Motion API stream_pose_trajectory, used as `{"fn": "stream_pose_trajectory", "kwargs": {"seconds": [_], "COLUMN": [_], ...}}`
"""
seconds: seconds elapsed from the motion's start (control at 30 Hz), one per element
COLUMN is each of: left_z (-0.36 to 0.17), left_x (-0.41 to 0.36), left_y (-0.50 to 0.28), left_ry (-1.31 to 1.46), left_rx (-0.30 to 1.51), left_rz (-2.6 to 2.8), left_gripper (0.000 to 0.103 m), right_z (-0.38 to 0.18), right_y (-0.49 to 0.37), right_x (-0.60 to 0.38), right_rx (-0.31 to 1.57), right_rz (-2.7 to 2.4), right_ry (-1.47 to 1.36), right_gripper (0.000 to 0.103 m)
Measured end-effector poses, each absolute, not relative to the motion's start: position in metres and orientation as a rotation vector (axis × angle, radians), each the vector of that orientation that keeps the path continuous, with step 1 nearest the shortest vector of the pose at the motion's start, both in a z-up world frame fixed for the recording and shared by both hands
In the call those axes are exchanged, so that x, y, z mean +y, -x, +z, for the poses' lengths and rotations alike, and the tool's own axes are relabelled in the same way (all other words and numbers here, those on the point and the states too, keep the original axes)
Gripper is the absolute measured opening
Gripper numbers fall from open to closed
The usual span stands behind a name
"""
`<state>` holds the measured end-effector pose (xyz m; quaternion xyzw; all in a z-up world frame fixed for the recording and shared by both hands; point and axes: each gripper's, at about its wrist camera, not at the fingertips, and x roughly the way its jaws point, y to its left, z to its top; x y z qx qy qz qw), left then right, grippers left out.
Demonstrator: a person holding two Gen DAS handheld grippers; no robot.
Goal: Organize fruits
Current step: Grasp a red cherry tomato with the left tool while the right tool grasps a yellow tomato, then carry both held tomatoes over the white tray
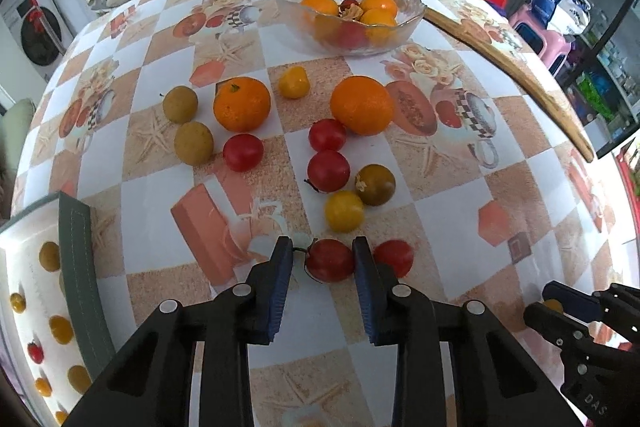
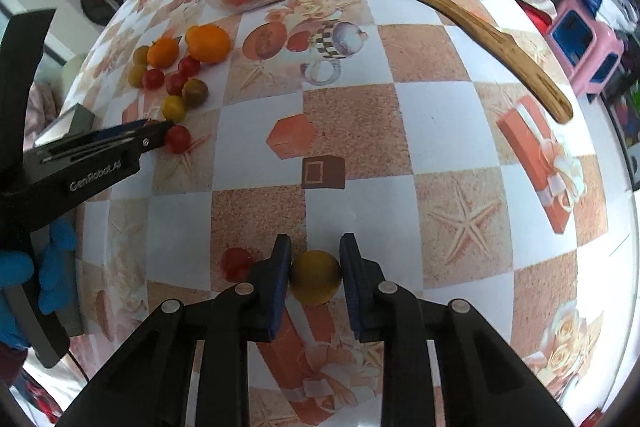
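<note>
My left gripper (image 1: 320, 261) is open around a red cherry tomato (image 1: 330, 259) on the table; its right pad touches it, the left pad stands apart. Another red tomato (image 1: 394, 257) lies just right of it. My right gripper (image 2: 314, 269) is shut on a yellow tomato (image 2: 315, 277); a red tomato (image 2: 236, 263) lies left of it. Loose fruit lies beyond: two oranges (image 1: 242, 103) (image 1: 362, 105), red, yellow and greenish tomatoes (image 1: 328, 171). A glass bowl (image 1: 348, 9) at the far side holds oranges and tomatoes.
A long wooden stick (image 2: 440, 11) lies across the right side of the table. A white box with a grey-green edge (image 1: 78, 279) sits at the left, printed with fruit. The table has a checked printed cloth (image 2: 432, 123).
</note>
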<state>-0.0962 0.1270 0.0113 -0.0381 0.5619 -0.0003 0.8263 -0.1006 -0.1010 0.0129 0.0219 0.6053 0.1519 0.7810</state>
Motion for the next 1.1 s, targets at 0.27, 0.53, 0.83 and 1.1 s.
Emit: {"fn": "stream_pose_trajectory", "kwargs": {"seconds": [0.27, 0.53, 0.83, 1.1], "left_z": [0.026, 0.039, 0.055, 0.061], "left_x": [0.140, 0.161, 0.191, 0.233], "left_y": [0.115, 0.140, 0.174, 0.214], "left_ry": [0.123, 0.147, 0.160, 0.202], "left_rx": [1.188, 1.178, 1.153, 1.147], "left_rz": [-0.002, 0.021, 0.064, 0.152], "left_gripper": [0.032, 0.032, 0.032, 0.032], "right_z": [0.020, 0.031, 0.046, 0.058], "right_y": [0.104, 0.104, 0.103, 0.112], "right_x": [-0.100, -0.090, -0.050, 0.012], "right_rx": [1.314, 1.309, 1.293, 1.286], "right_rz": [0.335, 0.352, 0.421, 0.539], "right_ry": [-0.062, -0.070, -0.035, 0.016], "right_gripper": [0.027, 0.027, 0.027, 0.027]}}
